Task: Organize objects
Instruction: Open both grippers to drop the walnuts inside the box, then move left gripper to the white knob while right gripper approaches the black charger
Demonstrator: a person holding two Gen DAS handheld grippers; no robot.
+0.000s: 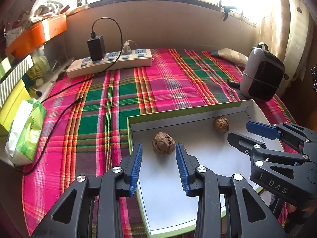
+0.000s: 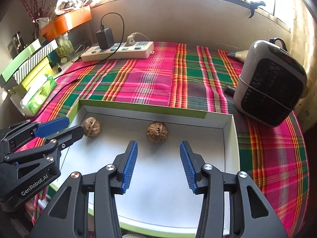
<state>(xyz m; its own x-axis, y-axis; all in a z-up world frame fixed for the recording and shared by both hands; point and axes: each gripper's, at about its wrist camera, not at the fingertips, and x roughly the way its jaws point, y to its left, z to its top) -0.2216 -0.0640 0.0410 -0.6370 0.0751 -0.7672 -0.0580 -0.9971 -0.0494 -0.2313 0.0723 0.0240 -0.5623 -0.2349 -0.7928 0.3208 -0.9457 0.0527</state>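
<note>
Two brown walnuts lie in a shallow white box with a green rim [image 1: 178,111] [image 2: 138,107] on the plaid cloth. In the left wrist view, my left gripper [image 1: 158,148] is open and empty, its blue pads either side of the near walnut [image 1: 163,143], not touching it. The second walnut [image 1: 221,124] lies by the box's far wall, next to my right gripper [image 1: 237,131]. In the right wrist view, my right gripper [image 2: 158,147] is open and empty just behind that walnut [image 2: 157,132]. The left walnut [image 2: 91,127] sits at my left gripper's tips [image 2: 74,126].
A white power strip [image 1: 111,63] with a black charger and cable lies at the back. A small heater [image 2: 271,85] stands at the right. A green tissue pack [image 1: 25,132] and stacked boxes [image 2: 29,67] are at the left.
</note>
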